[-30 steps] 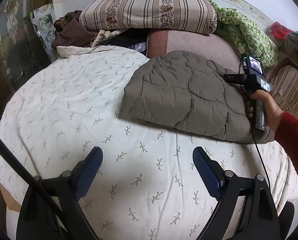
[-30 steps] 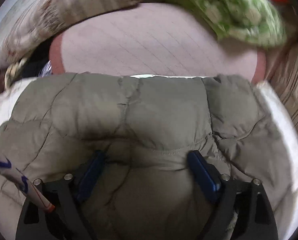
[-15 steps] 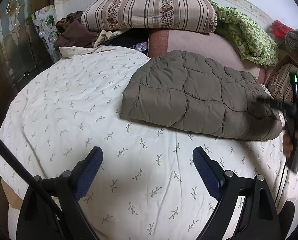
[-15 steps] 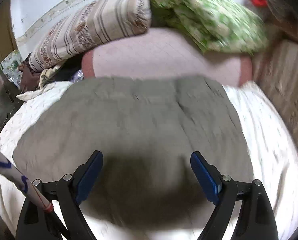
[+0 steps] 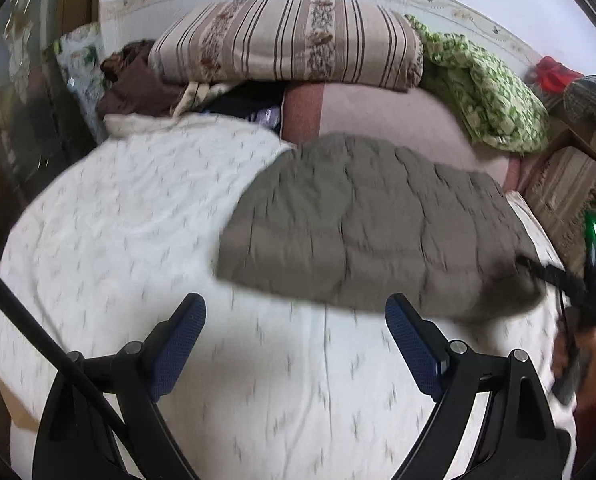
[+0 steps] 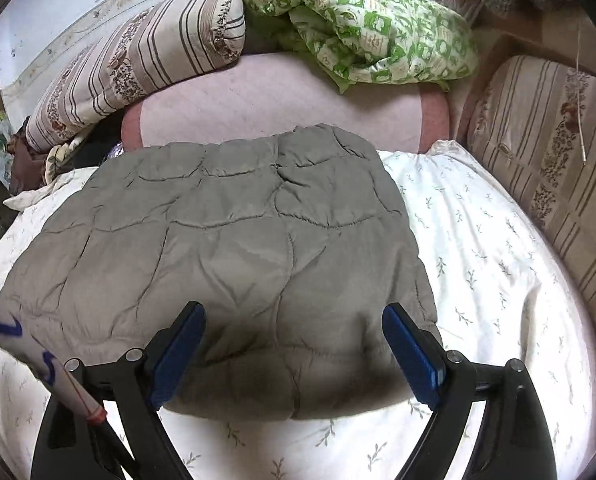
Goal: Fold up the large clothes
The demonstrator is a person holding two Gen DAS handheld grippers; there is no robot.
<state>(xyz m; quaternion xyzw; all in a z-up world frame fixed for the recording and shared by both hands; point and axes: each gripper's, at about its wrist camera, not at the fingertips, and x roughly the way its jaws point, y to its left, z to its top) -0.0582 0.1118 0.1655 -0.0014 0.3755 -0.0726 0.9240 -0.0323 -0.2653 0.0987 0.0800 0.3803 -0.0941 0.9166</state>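
Note:
A grey-green quilted jacket (image 5: 370,224) lies folded into a flat rectangle on the white leaf-print bedcover (image 5: 129,216). In the right wrist view the same jacket (image 6: 225,252) fills the middle. My left gripper (image 5: 295,316) is open over bare bedcover, just short of the jacket's near edge, nothing between its blue pads. My right gripper (image 6: 293,324) is open above the jacket's near edge, its fingers wide apart and not pinching any cloth. At the right edge of the left wrist view a hand (image 5: 590,364) in a red sleeve holds the right gripper beside the jacket's right end.
A striped pillow (image 5: 289,40) and a green patterned blanket (image 5: 486,96) lie at the head of the bed on a pink sheet (image 6: 281,104). Dark clothes (image 5: 133,84) are piled at the back left. A striped cushion (image 6: 554,148) borders the bed on the right.
My right gripper has pulled back off the jacket toward the near right edge of the bed, leaving the jacket flat. The left wrist view has drifted slightly and is now blurred.

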